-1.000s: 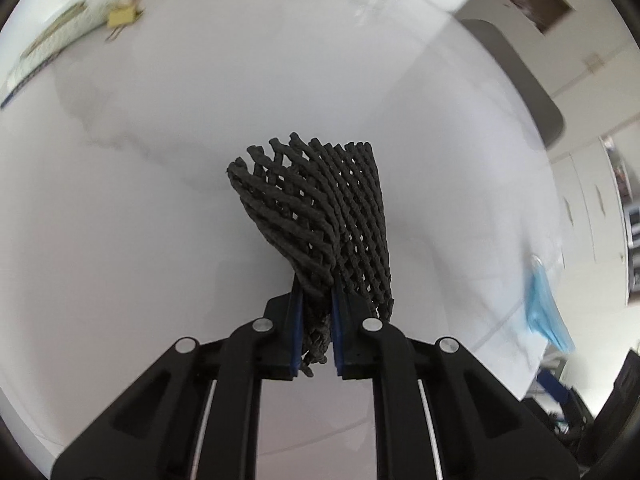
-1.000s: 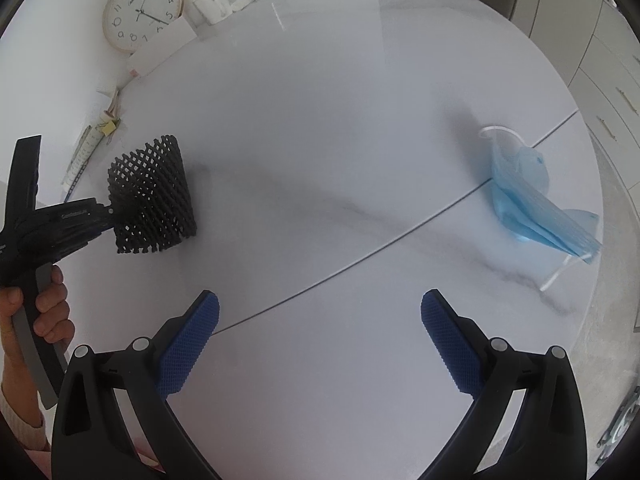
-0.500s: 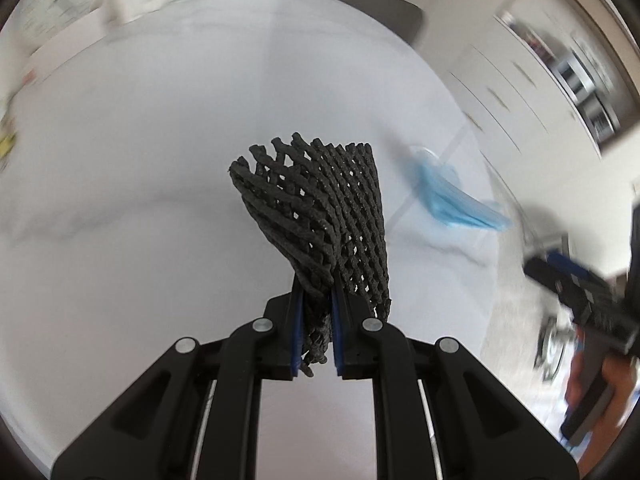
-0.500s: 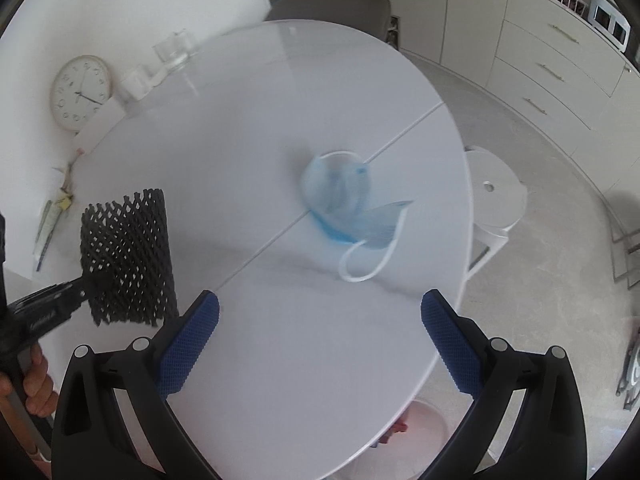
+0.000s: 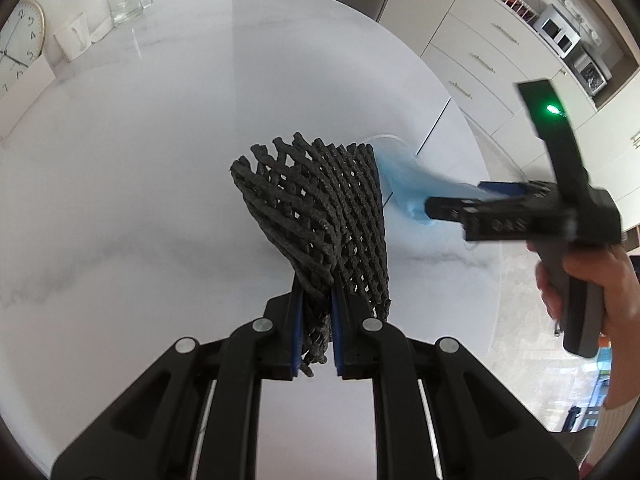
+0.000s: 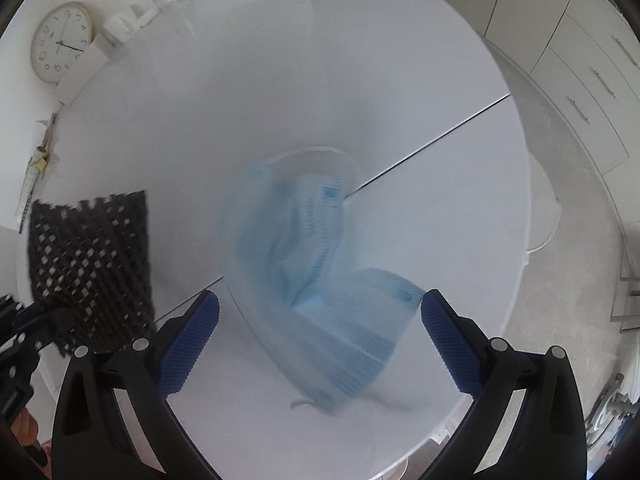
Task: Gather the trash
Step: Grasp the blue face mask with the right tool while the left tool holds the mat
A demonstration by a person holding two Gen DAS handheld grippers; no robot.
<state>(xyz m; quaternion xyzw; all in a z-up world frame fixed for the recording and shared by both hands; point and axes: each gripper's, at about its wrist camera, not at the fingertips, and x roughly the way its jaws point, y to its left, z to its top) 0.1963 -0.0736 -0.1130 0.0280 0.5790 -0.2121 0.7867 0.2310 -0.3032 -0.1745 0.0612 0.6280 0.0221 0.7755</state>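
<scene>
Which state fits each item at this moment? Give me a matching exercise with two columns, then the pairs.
Things:
1. black foam net
2. blue face mask
3. clock
4. right gripper

States:
A. leaning at the back of the table
B. open, fingers either side of a target
C. pinched in the left gripper
D. lying crumpled on the white table

Pairs: 1-C, 2-D, 3-A, 4-B

One black foam mesh sleeve [image 5: 316, 216] sits mid-frame, with one crumpled blue face mask [image 6: 316, 276] at centre. Upper left: one round white wall clock [image 6: 62, 42] and one clear glass tumbler [image 5: 124, 2].
</scene>
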